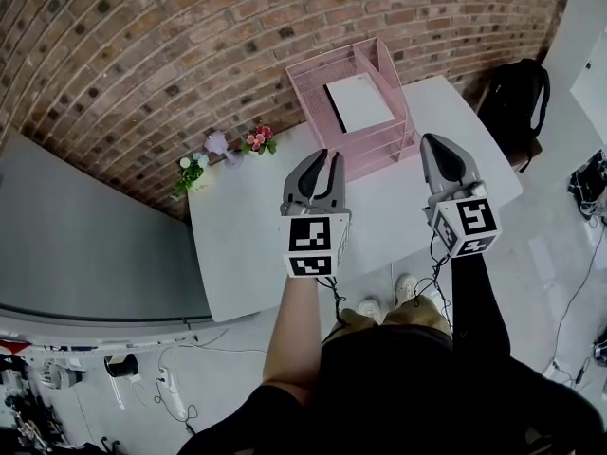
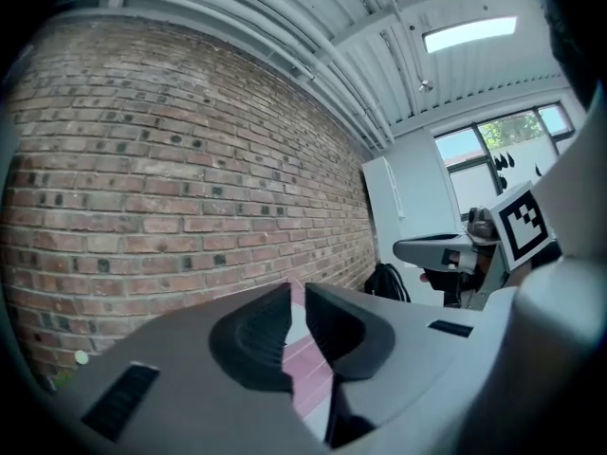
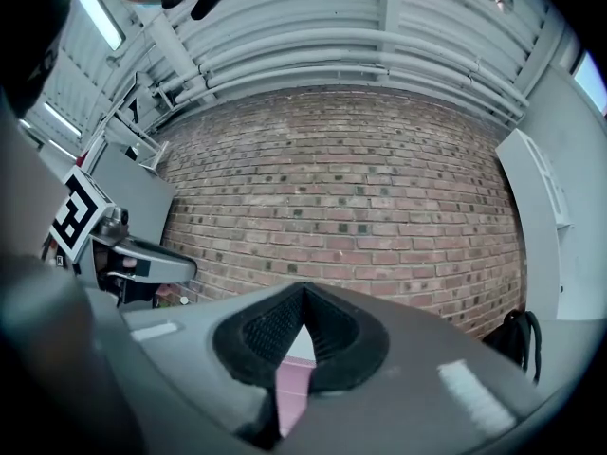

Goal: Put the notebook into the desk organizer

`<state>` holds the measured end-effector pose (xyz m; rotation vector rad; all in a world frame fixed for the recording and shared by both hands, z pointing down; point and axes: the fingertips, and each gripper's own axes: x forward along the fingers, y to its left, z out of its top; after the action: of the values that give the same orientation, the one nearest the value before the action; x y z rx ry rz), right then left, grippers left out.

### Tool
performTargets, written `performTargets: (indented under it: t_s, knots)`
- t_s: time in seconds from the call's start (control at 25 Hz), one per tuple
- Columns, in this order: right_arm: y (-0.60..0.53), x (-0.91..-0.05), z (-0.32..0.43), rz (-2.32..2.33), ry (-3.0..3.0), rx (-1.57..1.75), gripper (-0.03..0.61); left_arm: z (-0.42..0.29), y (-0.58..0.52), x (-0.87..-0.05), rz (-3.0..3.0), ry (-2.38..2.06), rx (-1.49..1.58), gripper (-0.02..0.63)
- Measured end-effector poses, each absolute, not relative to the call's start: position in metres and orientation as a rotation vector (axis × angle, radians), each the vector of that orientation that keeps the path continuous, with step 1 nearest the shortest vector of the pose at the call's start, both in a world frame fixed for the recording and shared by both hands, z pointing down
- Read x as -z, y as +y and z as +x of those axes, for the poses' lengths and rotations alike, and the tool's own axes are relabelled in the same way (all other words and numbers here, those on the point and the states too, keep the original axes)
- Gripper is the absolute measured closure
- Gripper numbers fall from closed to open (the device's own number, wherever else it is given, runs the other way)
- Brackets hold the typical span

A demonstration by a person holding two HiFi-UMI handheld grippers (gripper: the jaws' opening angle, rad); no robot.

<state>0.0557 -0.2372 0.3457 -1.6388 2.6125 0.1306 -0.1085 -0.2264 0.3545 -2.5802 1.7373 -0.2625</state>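
A pink wire desk organizer (image 1: 375, 150) stands at the far edge of the white table (image 1: 247, 254), against the brick wall. A white notebook (image 1: 360, 102) lies flat in its top tray. Both grippers hover above the table on the near side of the organizer, apart from it. My left gripper (image 1: 329, 154) (image 2: 295, 287) shows a narrow gap between its tips with nothing in it; pink organizer (image 2: 308, 373) shows through the gap. My right gripper (image 1: 429, 140) (image 3: 303, 289) has its tips together and holds nothing.
Small flower pots (image 1: 256, 140) (image 1: 193, 172) sit on the table left of the organizer. A black backpack (image 1: 517, 98) rests beyond the table's right end. The person's feet (image 1: 389, 297) stand at the near table edge.
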Motion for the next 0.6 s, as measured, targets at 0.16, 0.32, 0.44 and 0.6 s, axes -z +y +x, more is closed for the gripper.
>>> performTargets:
  t_s: [0.16, 0.32, 0.44, 0.6]
  knots:
    - [-0.227, -0.347, 0.051, -1.659, 2.601, -0.128, 0.578, -0.130, -0.220, -0.353, -2.511, 1.800, 0.229, 0.606]
    - [-0.220, -0.349, 0.049, -1.677, 2.588, -0.124, 0.578, -0.145, -0.216, -0.354, -2.490, 1.831, 0.222, 0.606]
    - [-0.216, -0.350, 0.047, -1.685, 2.588, -0.126, 0.578, -0.147, -0.214, -0.350, -2.470, 1.825, 0.209, 0.606]
    - [-0.211, -0.350, 0.046, -1.699, 2.589, -0.133, 0.578, -0.149, -0.212, -0.349, -2.472, 1.812, 0.187, 0.606]
